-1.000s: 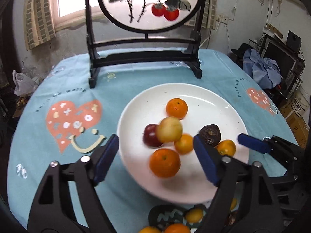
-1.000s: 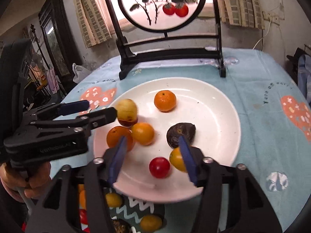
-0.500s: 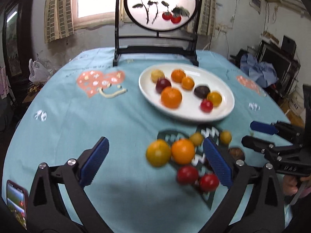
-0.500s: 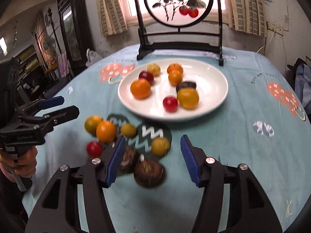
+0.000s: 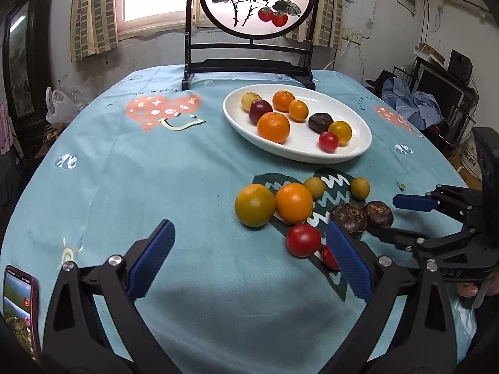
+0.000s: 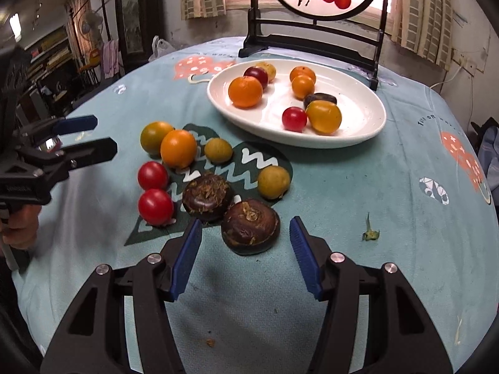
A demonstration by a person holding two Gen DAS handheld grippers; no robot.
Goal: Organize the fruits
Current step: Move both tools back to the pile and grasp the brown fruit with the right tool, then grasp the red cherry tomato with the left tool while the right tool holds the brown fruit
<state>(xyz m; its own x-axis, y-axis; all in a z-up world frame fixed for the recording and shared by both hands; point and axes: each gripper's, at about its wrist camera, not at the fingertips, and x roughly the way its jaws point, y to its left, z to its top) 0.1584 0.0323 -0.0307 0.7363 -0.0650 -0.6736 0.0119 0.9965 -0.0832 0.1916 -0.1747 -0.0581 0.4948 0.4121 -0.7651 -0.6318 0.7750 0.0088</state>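
Note:
A white plate [image 5: 352,152] [image 6: 365,131] holds several fruits, among them a big orange [image 5: 273,127] [image 6: 245,91] and a red tomato [image 5: 328,141] [image 6: 294,119]. Loose fruits lie on the cloth nearer me: two oranges [image 5: 293,202] [image 6: 178,148], two red tomatoes [image 5: 303,240] [image 6: 155,206], two small yellow fruits and two dark brown water chestnuts [image 5: 349,217] [image 6: 250,226]. My left gripper [image 5: 249,258] is open and empty, hovering near the red tomatoes. My right gripper [image 6: 245,251] is open and empty, just in front of the nearest chestnut.
A black-framed round painted screen [image 5: 249,31] [image 6: 315,15] stands behind the plate. A phone [image 5: 18,305] lies at the near left table edge. The round table wears a light blue cloth [image 5: 124,171] with heart prints. A small green scrap [image 6: 370,233] lies at the right.
Both grippers have pulled back from over the plate toward the near table edge. The loose fruits on the cloth have come into view in front of them.

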